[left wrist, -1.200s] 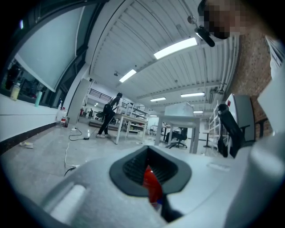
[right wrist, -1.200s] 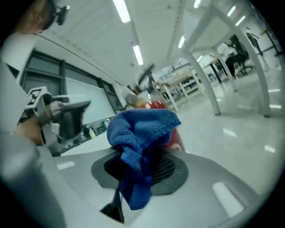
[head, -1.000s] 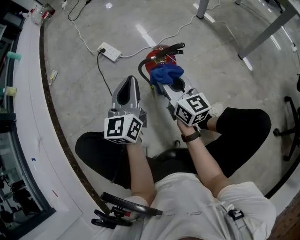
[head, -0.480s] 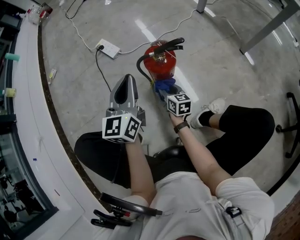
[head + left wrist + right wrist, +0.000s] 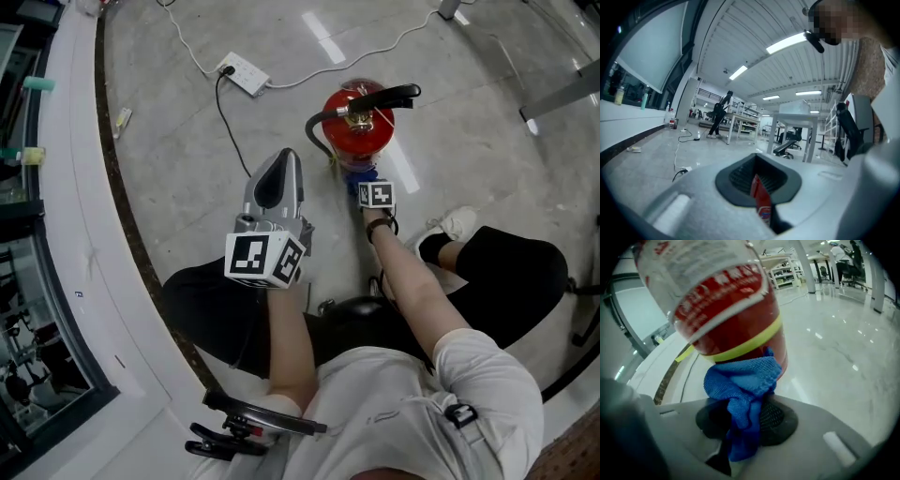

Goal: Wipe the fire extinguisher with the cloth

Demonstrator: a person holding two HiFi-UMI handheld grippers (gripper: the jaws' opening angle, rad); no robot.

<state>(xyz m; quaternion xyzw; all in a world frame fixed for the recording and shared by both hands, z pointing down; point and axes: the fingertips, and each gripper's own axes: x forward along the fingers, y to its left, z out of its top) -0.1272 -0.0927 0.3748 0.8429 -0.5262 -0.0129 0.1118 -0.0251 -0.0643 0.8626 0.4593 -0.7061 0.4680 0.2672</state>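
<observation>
A red fire extinguisher with a black handle stands upright on the grey floor. My right gripper is low at its near side, shut on a blue cloth. In the right gripper view the blue cloth is bunched between the jaws and pressed on the red fire extinguisher just below its yellow band. My left gripper hovers to the left, apart from the cylinder, shut with nothing in it. Its own view shows a strip of the red extinguisher through the slit between the jaws of the left gripper.
A white power strip with trailing cables lies on the floor behind the left gripper. A curved white ledge runs down the left. The person's shoe rests right of the extinguisher. Table legs stand at the far right.
My right gripper has carried the cloth down the extinguisher's near side, from its upper part to low near the floor. The left gripper has stayed roughly in place.
</observation>
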